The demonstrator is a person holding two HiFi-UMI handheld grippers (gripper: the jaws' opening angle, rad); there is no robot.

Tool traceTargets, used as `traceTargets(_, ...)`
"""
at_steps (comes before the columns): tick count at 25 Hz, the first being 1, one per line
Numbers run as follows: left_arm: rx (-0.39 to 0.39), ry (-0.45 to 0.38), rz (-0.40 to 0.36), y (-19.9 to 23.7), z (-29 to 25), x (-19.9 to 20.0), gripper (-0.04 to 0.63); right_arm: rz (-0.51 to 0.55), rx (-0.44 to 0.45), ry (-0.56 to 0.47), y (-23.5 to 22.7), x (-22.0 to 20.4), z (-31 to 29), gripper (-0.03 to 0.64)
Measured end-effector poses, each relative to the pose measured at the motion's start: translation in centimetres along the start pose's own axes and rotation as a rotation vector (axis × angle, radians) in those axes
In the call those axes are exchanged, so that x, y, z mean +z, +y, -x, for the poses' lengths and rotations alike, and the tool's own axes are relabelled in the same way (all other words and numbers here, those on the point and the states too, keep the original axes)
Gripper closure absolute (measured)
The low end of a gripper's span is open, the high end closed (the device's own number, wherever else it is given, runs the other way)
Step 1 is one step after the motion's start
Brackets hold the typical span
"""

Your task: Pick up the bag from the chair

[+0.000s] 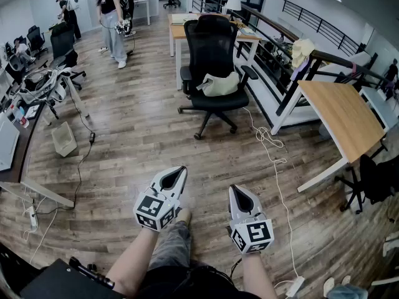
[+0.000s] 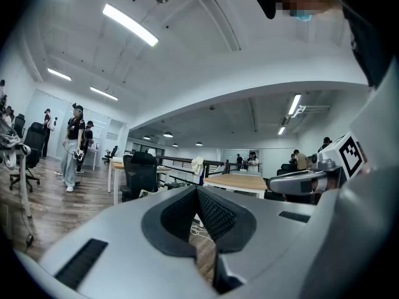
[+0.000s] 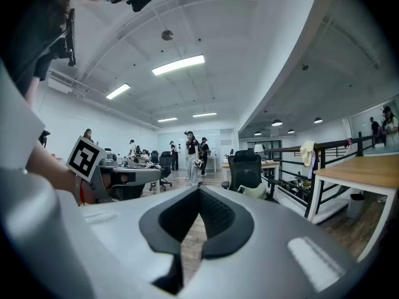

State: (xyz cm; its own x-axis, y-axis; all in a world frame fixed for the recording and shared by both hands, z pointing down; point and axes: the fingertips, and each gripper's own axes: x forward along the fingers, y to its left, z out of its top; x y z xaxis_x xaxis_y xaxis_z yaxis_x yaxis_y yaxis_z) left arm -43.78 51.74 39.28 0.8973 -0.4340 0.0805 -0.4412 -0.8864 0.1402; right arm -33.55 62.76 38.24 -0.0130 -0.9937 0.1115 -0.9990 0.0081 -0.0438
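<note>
A pale cream bag lies on the seat of a black office chair in the middle of the room, well ahead of me. Both grippers are held low, near my body, far from the chair. My left gripper is shut with nothing in it, its tips pointing toward the chair. My right gripper is likewise shut and empty. The left gripper view shows the chair and bag far beyond the closed jaws. The right gripper view shows the chair and bag at a distance.
A wooden desk stands at the right, and another desk behind the chair. A white cable trails over the floor to the chair's right. A small bin and a cluttered desk are at the left. People stand at the back.
</note>
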Motion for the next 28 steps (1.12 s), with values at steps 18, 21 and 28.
traceTargets(18,-0.056,0.025,0.027,15.3,-13.9,2.0,0.598,-0.046,-0.117,0.055,-7.1,0.7,-18.3,0.609)
traceTargets(21,-0.061,0.021,0.043,16.9,-15.1,2.2,0.598,-0.061,-0.131,0.050,-7.5,1.1,-20.1,0.609)
traceTargets(28,-0.070,0.027,0.060,18.5,-17.7,1.9,0.598,-0.073,-0.153,0.061,-9.1,0.9,-22.8,0.609)
